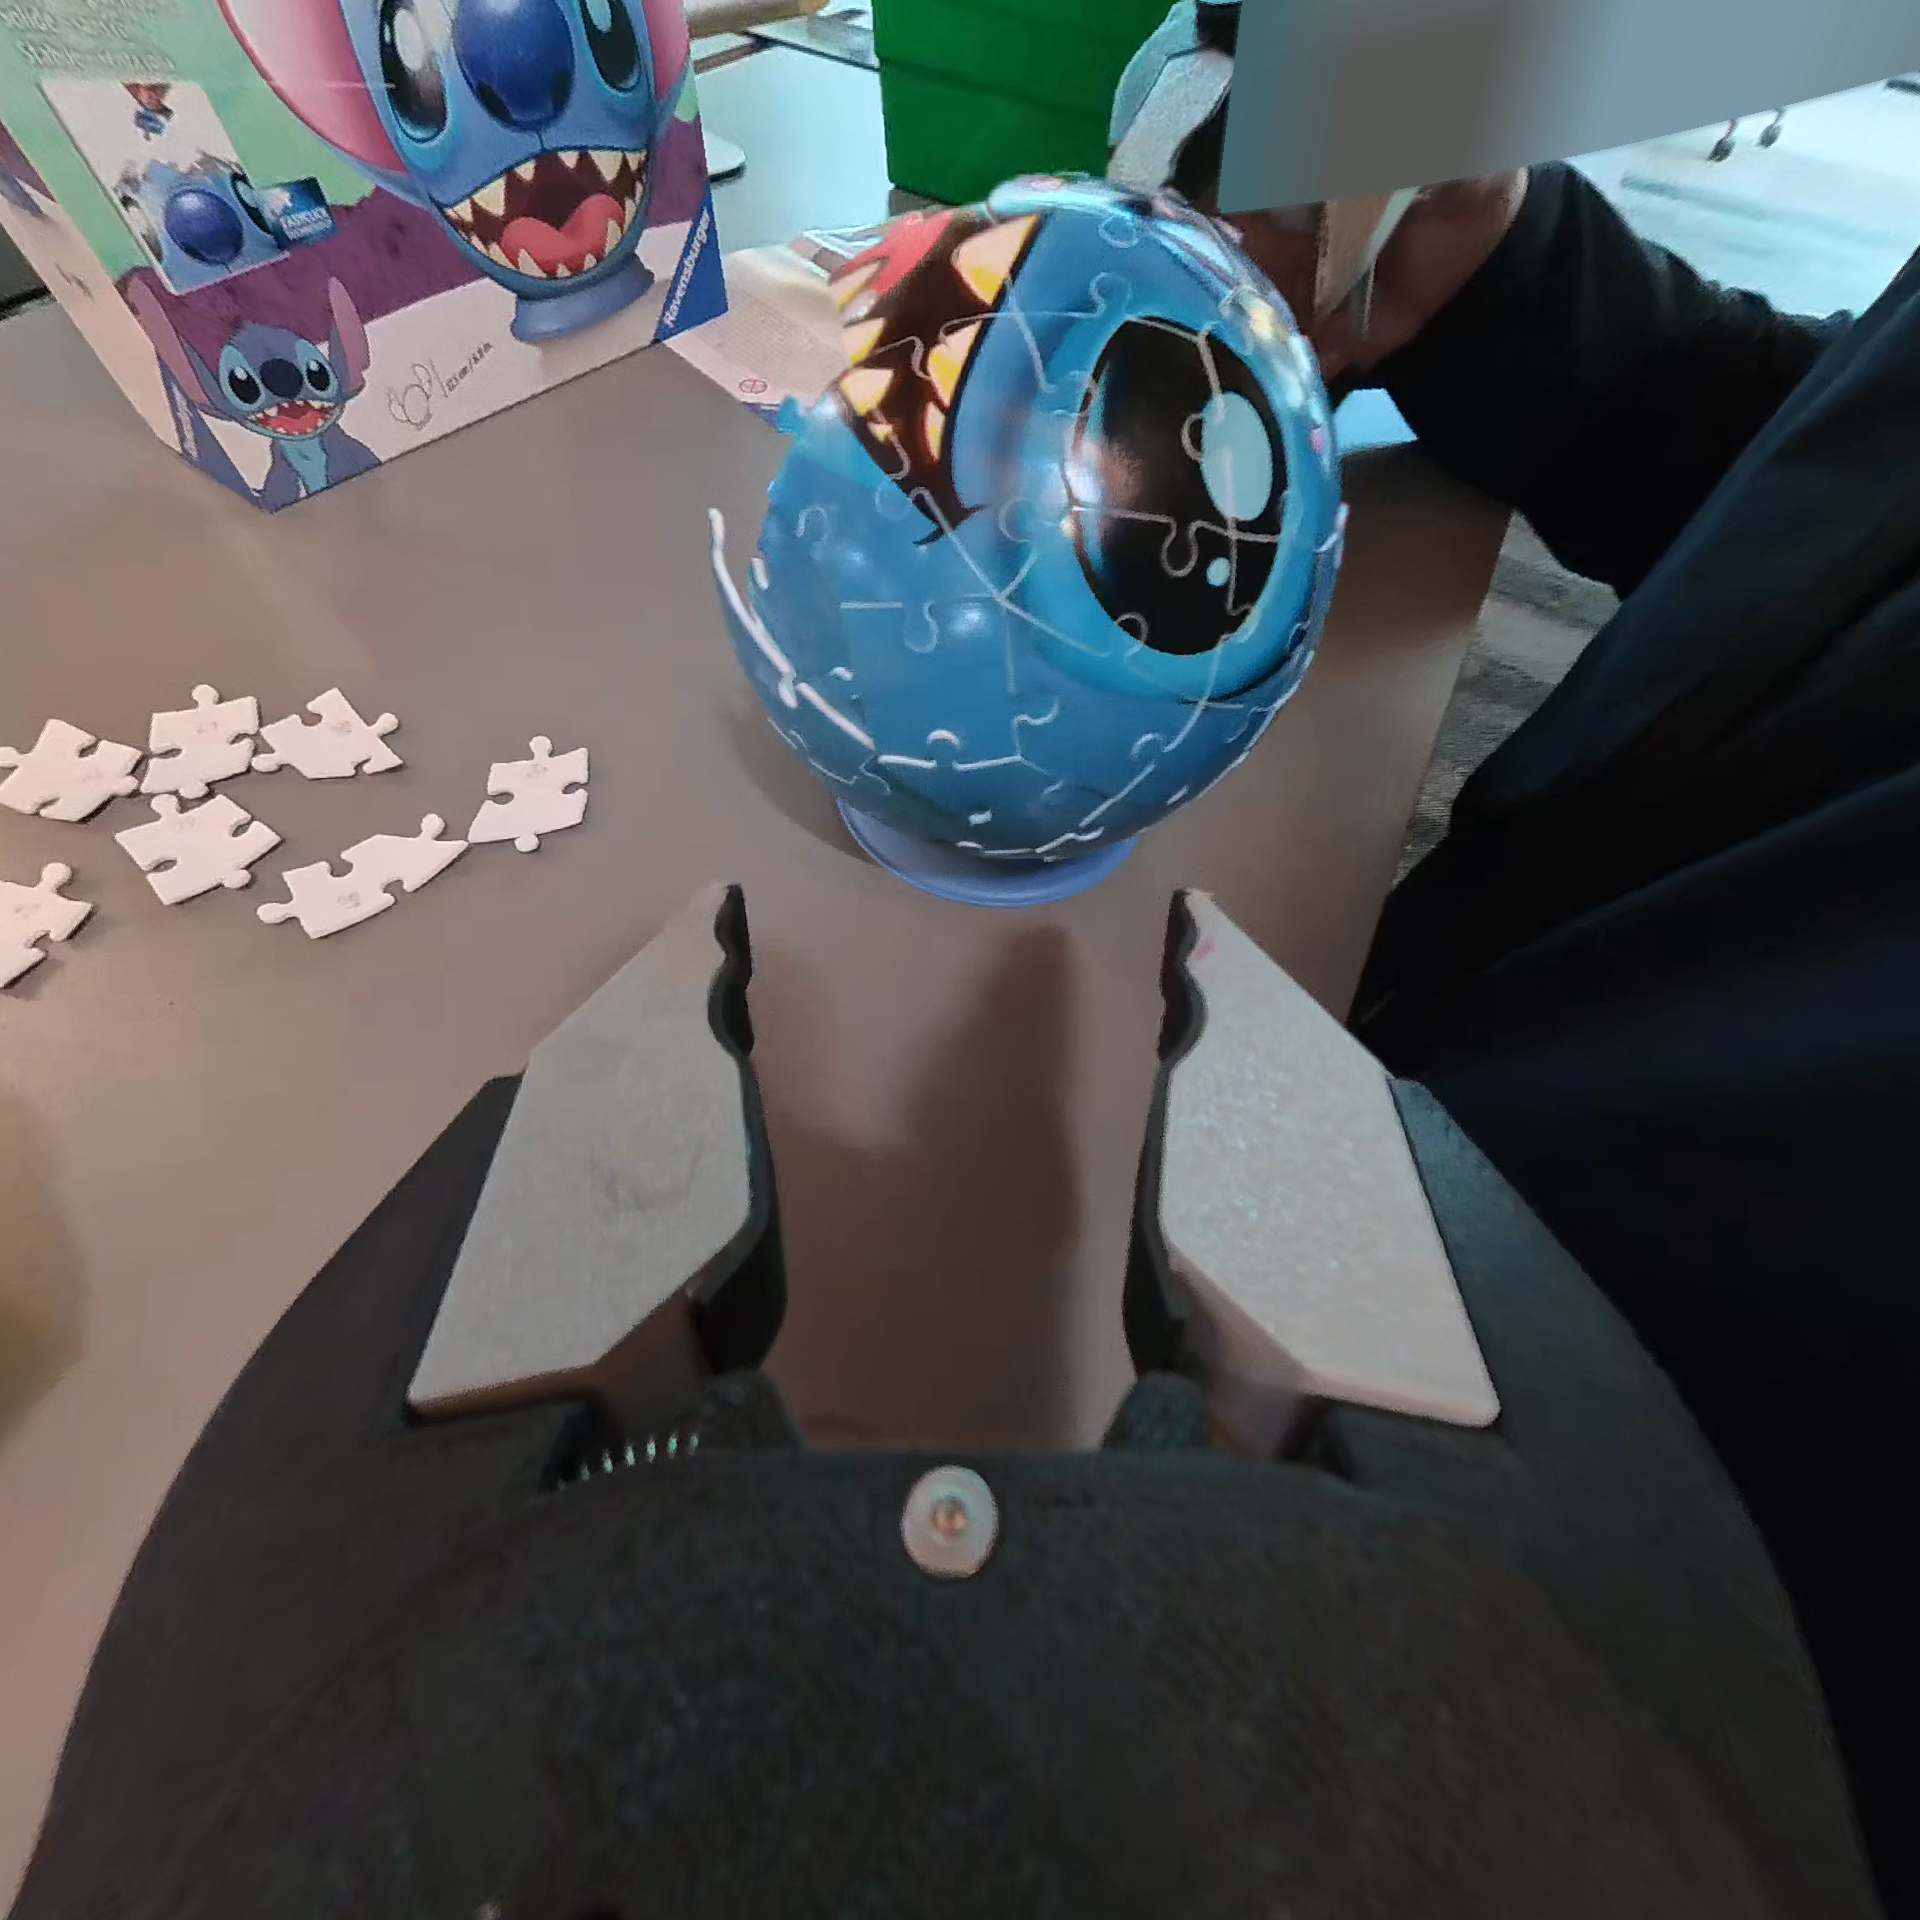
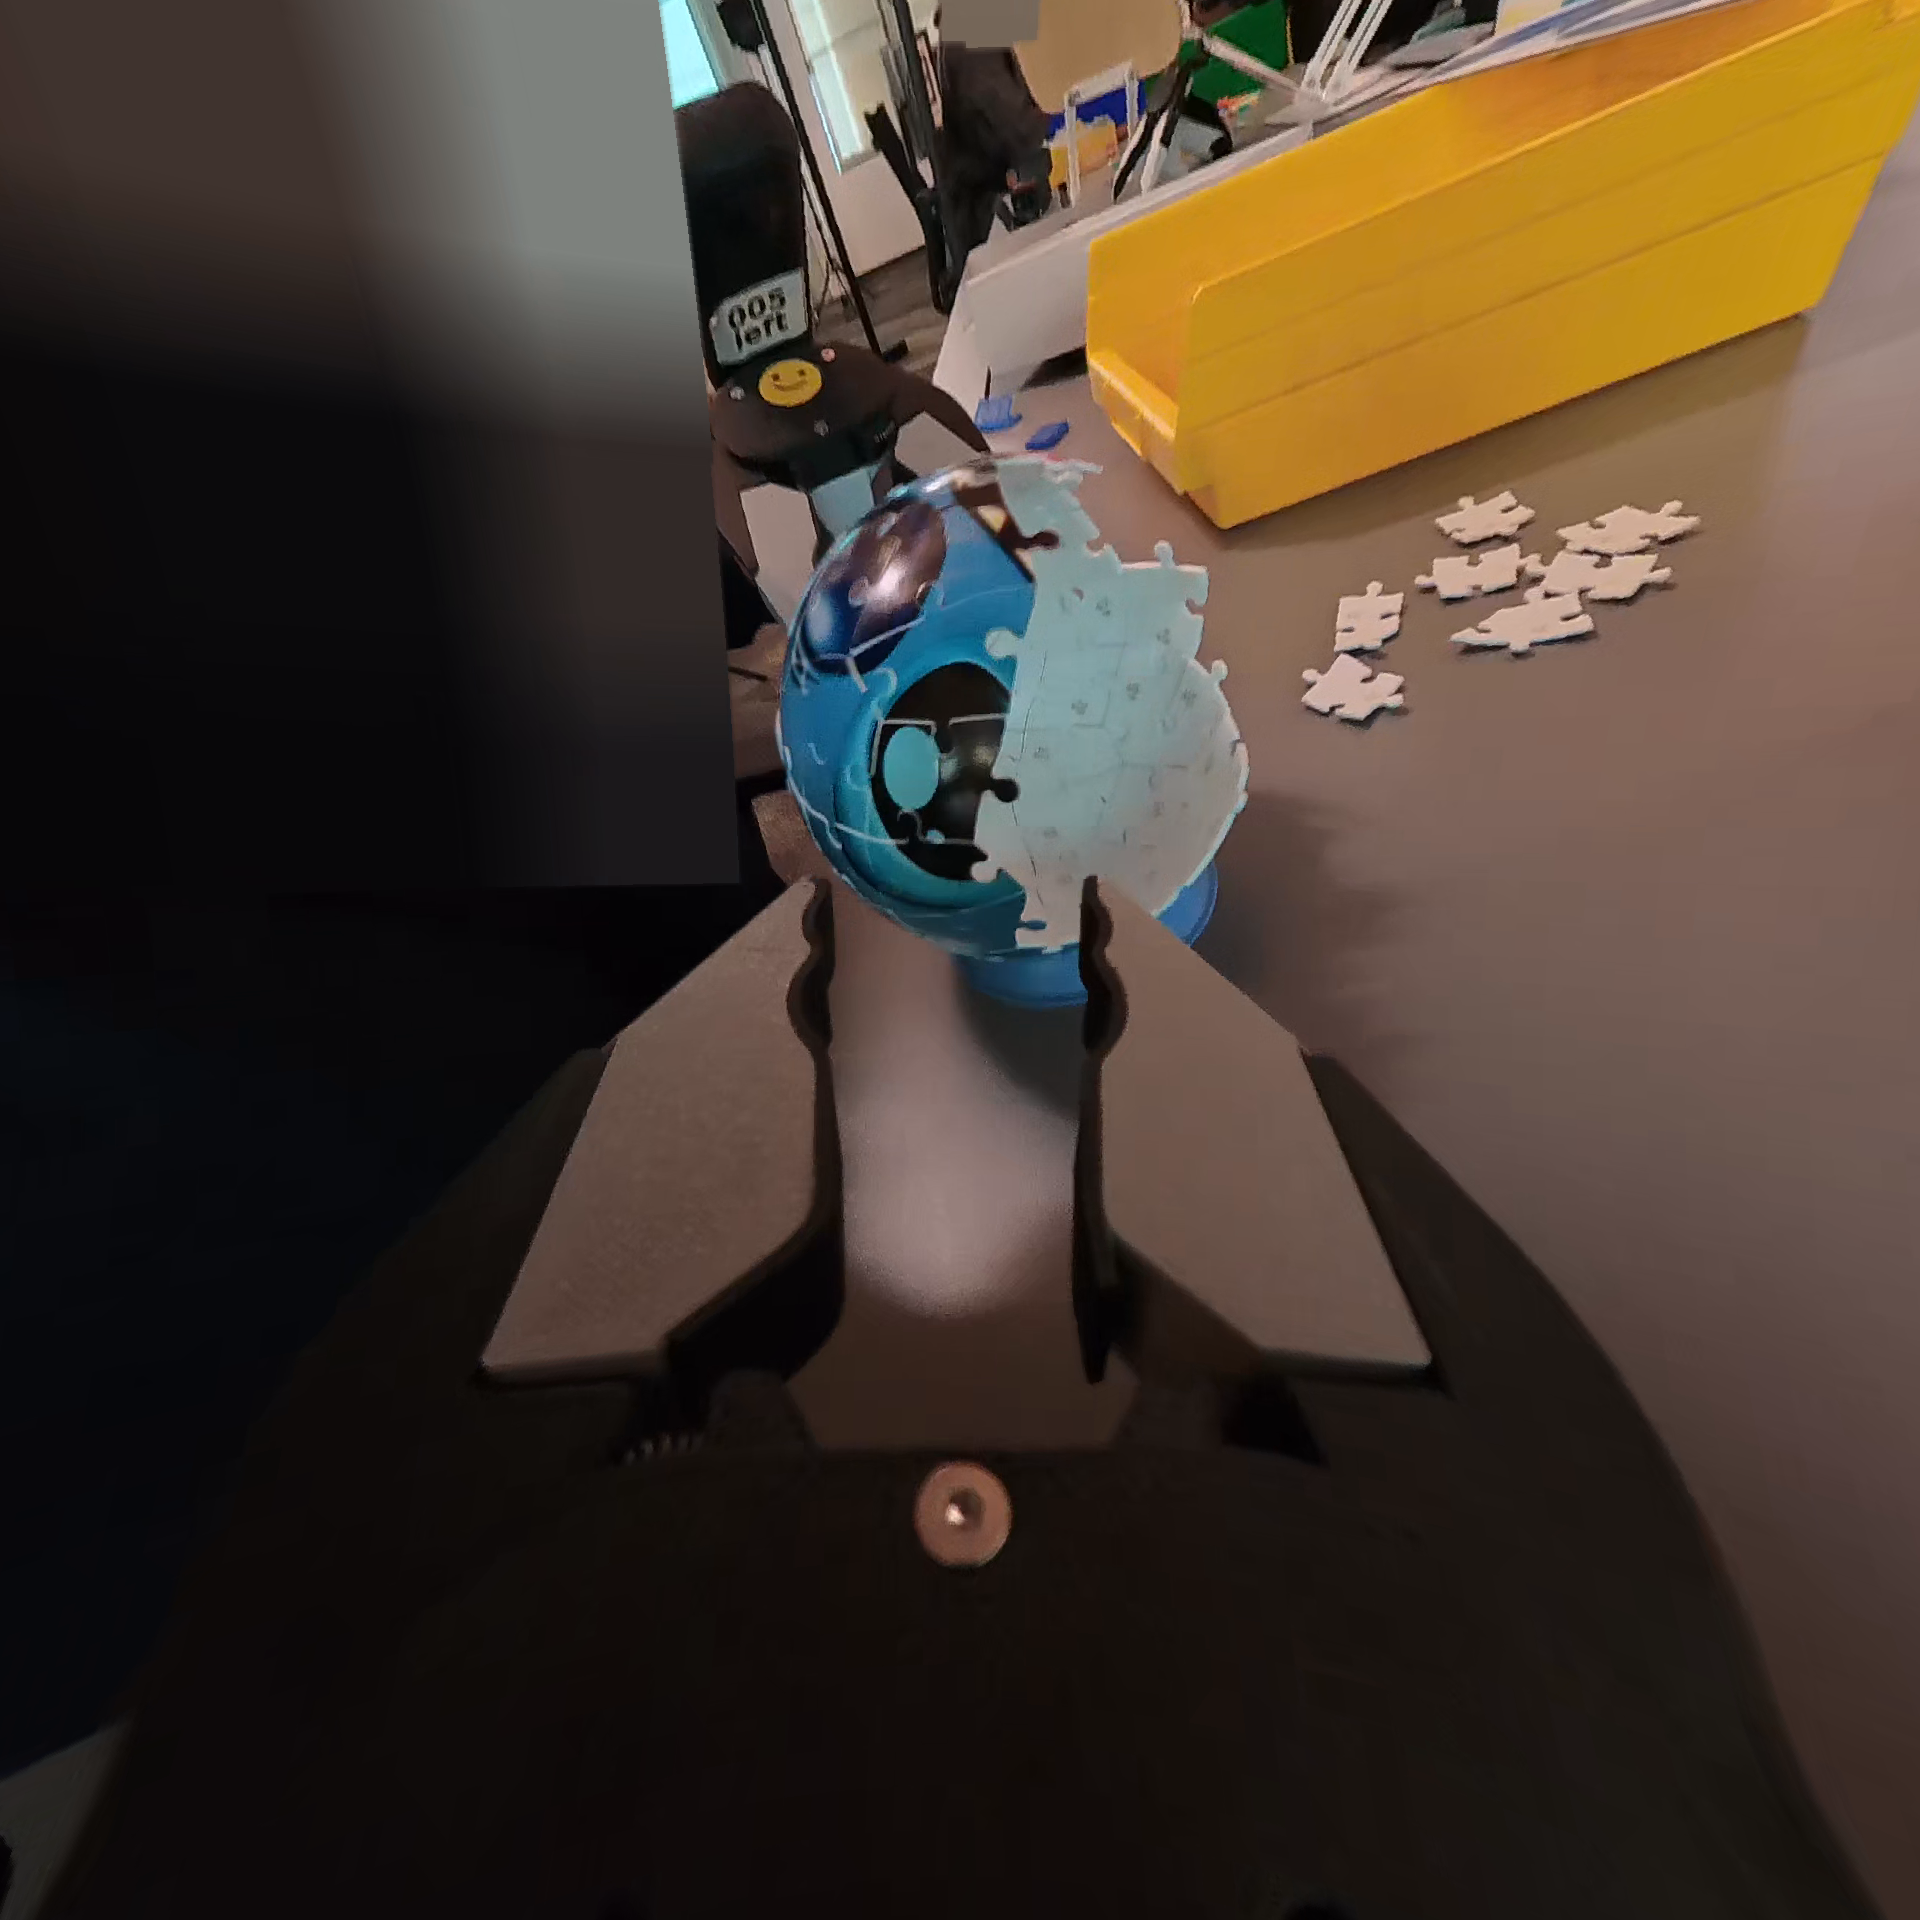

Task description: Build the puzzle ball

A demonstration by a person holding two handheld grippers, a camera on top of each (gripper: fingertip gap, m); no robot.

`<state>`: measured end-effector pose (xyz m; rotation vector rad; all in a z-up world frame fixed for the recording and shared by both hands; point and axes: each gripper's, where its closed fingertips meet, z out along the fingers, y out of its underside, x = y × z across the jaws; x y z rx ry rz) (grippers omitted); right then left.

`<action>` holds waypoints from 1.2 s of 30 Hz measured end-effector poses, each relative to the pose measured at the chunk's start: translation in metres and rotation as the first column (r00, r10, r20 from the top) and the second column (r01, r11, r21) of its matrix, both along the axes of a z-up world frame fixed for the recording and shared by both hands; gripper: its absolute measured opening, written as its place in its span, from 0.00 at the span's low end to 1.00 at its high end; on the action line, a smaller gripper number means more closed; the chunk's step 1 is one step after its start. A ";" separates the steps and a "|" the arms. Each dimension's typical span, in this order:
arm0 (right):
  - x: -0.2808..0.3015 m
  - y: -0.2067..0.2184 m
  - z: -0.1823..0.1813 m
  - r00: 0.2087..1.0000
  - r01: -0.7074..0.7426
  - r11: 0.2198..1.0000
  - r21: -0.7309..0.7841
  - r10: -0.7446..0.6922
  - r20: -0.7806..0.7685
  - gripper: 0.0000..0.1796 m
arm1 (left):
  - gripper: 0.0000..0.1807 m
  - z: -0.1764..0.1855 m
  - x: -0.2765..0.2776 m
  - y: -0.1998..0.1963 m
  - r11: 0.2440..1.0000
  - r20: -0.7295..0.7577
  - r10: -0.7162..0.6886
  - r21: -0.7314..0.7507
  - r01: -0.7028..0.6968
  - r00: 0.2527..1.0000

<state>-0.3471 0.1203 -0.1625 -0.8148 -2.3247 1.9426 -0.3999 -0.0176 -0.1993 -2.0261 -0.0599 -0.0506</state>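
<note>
The partly built blue puzzle ball sits tilted on its round blue stand on the grey table. Its shell is open on one side; the right wrist view shows the ball with the white inner faces of its pieces. My left gripper is open and empty, just short of the stand. My right gripper is open and empty, with its fingertips at the ball's lower edge; I cannot tell if they touch. The left gripper also shows behind the ball in the right wrist view.
Several loose white puzzle pieces lie face down left of the ball; they also show in the right wrist view. The puzzle box stands at the back left. Yellow bins stand behind the pieces. A person in dark clothing sits at the table's right edge. My right fingertips sit around 15 centimetres from my left ones.
</note>
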 end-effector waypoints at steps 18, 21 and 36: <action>-0.042 0.056 0.036 0.911 0.365 0.929 -0.054 -0.369 -0.185 0.38 | 0.44 0.080 -0.067 -0.013 0.964 -0.170 0.118 0.255 -0.072 0.978; -0.054 0.060 0.044 0.899 0.387 0.922 -0.019 -0.382 -0.213 0.38 | 0.43 0.090 -0.078 -0.006 0.950 -0.199 0.095 0.310 -0.029 0.975; -0.094 0.072 0.022 0.915 0.363 0.928 0.081 -0.339 -0.217 0.39 | 0.43 0.060 -0.089 0.028 0.941 -0.162 -0.049 0.322 0.100 0.986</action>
